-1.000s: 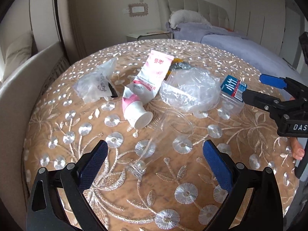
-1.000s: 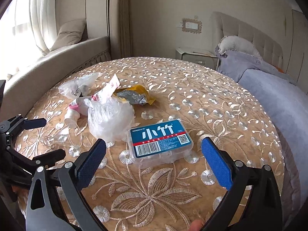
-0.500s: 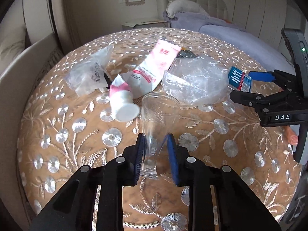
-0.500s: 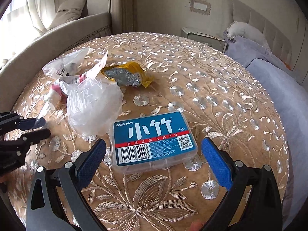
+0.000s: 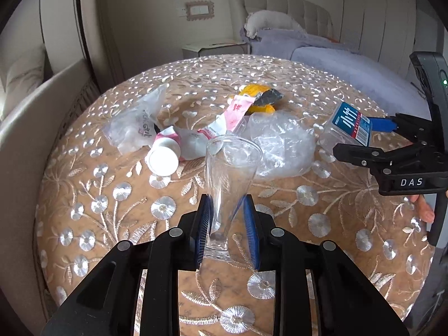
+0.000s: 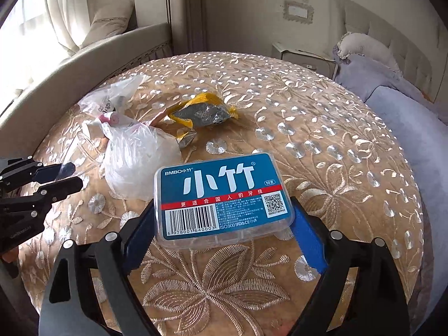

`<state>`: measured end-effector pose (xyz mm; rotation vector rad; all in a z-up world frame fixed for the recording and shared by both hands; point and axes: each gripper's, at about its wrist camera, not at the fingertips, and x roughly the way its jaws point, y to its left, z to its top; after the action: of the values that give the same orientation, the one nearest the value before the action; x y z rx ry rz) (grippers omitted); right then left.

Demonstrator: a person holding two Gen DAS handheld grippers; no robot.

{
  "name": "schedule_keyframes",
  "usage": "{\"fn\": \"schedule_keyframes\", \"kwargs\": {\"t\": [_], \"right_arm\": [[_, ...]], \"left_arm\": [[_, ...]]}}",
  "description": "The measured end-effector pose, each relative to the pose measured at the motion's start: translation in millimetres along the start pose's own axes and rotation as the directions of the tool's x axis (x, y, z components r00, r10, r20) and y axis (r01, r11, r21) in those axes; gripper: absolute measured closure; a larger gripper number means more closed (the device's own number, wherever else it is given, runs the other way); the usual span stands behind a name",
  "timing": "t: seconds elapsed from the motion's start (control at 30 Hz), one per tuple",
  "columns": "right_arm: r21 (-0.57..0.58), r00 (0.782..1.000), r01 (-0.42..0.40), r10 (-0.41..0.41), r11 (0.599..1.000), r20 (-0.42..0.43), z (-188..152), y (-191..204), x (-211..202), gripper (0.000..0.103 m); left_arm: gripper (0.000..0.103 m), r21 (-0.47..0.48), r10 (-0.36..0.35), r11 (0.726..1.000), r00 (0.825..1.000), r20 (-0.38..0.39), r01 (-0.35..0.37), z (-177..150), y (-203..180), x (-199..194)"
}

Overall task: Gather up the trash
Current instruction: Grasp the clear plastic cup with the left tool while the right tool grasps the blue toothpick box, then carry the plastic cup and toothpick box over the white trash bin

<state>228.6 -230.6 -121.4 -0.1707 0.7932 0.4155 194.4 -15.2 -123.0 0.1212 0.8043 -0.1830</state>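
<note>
**Clear cup clamped on the left, blue floss-pick box between the right jaws**

The left gripper [image 5: 227, 221] has its blue pads pressed against the narrow lower part of a clear plastic cup [image 5: 231, 173], which stands upright at the picture's six o'clock, wide mouth up and see-through from rim to thick base. In the right wrist view the same cup [image 6: 84, 151] shows at nine o'clock, leaning out from the left gripper [image 6: 60, 177].

The right gripper [image 6: 224, 224] has just been closing its jaws around a clear rectangular box [image 6: 221, 196] with a blue label, white characters, a red stripe, a barcode and a QR code. The box lies between the blue pads; the left pad is at its edge, while contact on the right side cannot be told. In the left wrist view the box [image 5: 350, 124] sits at two o'clock.

Across the embroidered gold tablecloth [image 6: 322, 140] lie a crumpled clear bag [image 6: 134, 162], a pink-and-white tube [image 5: 196, 137] with a white cap, a yellow foil wrapper [image 6: 203, 112] at twelve o'clock, and a printed plastic bag [image 5: 134, 128] at ten o'clock.
</note>
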Motion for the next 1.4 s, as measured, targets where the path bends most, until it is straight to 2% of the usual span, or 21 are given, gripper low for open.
{"fn": "schedule_keyframes", "kwargs": {"t": [0.37, 0.63, 0.83, 1.07, 1.4], "right_arm": [[-0.010, 0.988, 0.046, -0.044, 0.999, 0.146, -16.6, 7.0, -72.3, 0.015], [0.027, 0.973, 0.086, -0.090, 0.996, 0.214, -38.4, -5.6, -120.0, 0.015], [0.091, 0.955, 0.142, -0.160, 0.986, 0.250, -61.2, -26.6, -151.4, 0.015], [0.188, 0.931, 0.216, -0.261, 0.958, 0.256, -93.9, -62.4, -181.9, 0.015], [0.321, 0.889, 0.313, -0.395, 0.894, 0.233, -141.0, -106.1, -212.4, 0.015]], "left_arm": [[0.079, 0.030, -0.071, 0.997, 0.994, 0.082, 0.068, 9.9, -45.8, -33.5], [0.079, 0.099, -0.114, 0.990, 0.983, 0.144, 0.100, 18.6, -102.4, -54.3], [0.079, 0.172, -0.163, 0.976, 0.973, 0.164, 0.134, 21.7, -150.9, -60.4], [0.079, 0.261, -0.230, 0.947, 0.961, 0.156, 0.185, 20.1, -207.5, -60.9], [0.079, 0.397, -0.305, 0.886, 0.946, 0.112, 0.239, 14.4, -290.9, -56.4]]}}
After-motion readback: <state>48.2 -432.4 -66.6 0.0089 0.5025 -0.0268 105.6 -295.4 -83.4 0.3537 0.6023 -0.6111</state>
